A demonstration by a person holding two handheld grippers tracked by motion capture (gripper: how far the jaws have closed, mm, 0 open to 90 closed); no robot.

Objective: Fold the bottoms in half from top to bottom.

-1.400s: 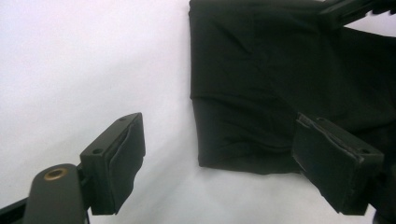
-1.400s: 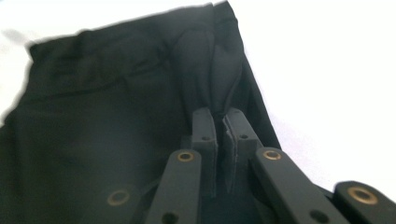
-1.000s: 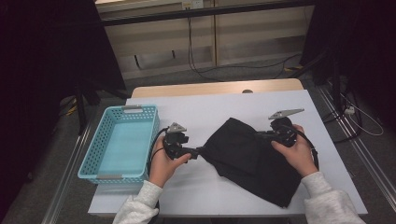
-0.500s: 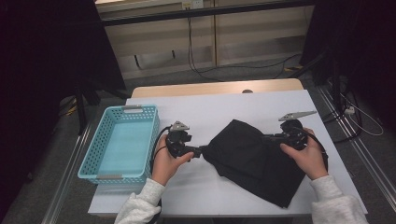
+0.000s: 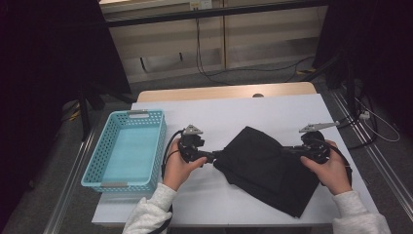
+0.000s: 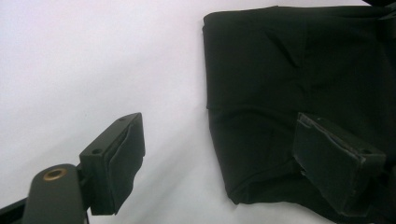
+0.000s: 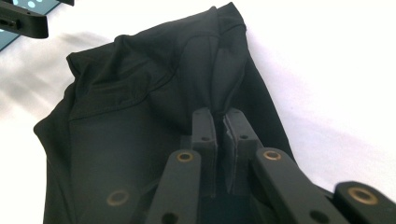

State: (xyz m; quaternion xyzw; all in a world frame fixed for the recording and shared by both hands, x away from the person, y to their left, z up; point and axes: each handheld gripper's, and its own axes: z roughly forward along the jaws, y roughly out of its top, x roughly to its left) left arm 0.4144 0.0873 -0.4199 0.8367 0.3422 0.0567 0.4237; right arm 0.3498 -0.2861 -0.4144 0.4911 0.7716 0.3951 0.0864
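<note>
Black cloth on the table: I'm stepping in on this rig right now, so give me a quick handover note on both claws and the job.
Right claw: shut on the black cloth, pinching a raised fold at its right side.
Left claw: open, one jaw over the cloth's left corner, the other over the bare white table; nothing gripped.
The cloth lies crumpled and partly folded mid-table; the blue basket stands to its left with nothing in it.
Done: one side gripped.
Left, probably: close the left claw on its corner, then fold or move the cloth.
</note>
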